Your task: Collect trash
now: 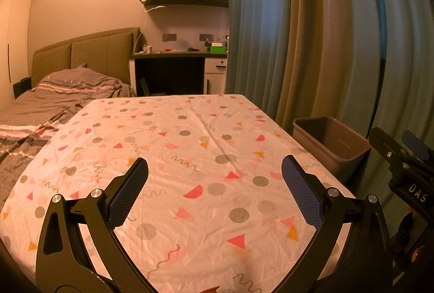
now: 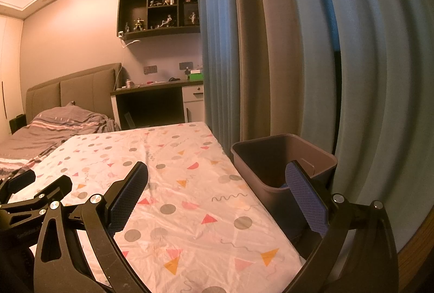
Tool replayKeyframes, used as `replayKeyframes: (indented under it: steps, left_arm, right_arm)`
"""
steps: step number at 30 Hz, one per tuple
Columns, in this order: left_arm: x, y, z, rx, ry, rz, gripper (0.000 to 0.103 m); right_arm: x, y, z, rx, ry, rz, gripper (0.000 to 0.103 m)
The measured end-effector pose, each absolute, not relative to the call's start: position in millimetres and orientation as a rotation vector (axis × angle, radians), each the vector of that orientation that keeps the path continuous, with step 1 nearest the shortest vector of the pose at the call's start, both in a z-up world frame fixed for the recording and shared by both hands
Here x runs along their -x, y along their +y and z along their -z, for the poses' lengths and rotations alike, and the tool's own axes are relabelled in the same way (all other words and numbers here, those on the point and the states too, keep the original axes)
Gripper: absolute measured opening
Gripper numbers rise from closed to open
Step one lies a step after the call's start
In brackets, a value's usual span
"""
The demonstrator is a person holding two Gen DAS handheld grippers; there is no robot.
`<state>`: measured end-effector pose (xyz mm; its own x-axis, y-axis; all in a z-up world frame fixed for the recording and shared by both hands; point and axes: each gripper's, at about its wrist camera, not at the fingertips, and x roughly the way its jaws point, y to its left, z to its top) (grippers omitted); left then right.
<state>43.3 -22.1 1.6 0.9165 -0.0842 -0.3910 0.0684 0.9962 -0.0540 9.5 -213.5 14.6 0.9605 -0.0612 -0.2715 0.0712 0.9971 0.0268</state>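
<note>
1. Left wrist view: my left gripper [image 1: 214, 179] hangs over the table [image 1: 190, 146] with its jaws spread wide and nothing between the blue pads [image 1: 127, 195]. The patterned tablecloth [image 1: 168, 214] ahead of me carries no trash that I can make out; only a small reddish scrap [image 1: 210, 289] peeks in at the very bottom edge, below the fingers, too cut off to identify. The grey waste bin [image 1: 333, 146] stands off the table's right edge, against the curtain [image 1: 298, 35]. My right gripper [image 1: 407, 157] shows at the far right, between me and that bin.

2. Right wrist view: my right gripper [image 2: 217, 184] is also wide and empty, straddling the table's right edge. The waste bin [image 2: 282, 157] lies just ahead and right, its open mouth partly behind my right pad [image 2: 306, 200], so this hand is clearly the nearer one to it. Something bluish [image 2: 284, 185] seems to lie inside. My left gripper [image 2: 32, 192] sits beside me at the left. The bed [image 2: 54, 127] and desk [image 2: 157, 86] lie well beyond; nothing blocks the way to the bin.
</note>
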Motion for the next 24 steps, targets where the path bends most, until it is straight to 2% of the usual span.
replayKeyframes:
  steps: [15,17,19,22,24]
  left_arm:
    - [-46.9,-27.3,-2.9,0.039,0.409,0.076,0.097]
    - [-47.9,-30.6,-4.6,0.040,0.412,0.081,0.091]
    - [-45.3,-29.4,-7.5,0.036,0.409,0.089,0.081]
    - [-44.1,-31.0,-9.1,0.031,0.403,0.094,0.075]
    - [-42.4,-29.2,-8.2,0.029,0.401,0.097,0.075]
  right_arm:
    - [-8.8,-213.7,-15.1,-0.039,0.278,0.067,0.097]
    - [-8.5,-213.8,-15.1,-0.039,0.279,0.069,0.097]
    - [-7.8,-212.2,-14.8,-0.042,0.284,0.070,0.097]
    - [-6.5,-210.4,-15.3,-0.044,0.286,0.071,0.097]
    - [-6.3,-209.1,-15.4,-0.043,0.283,0.071,0.097]
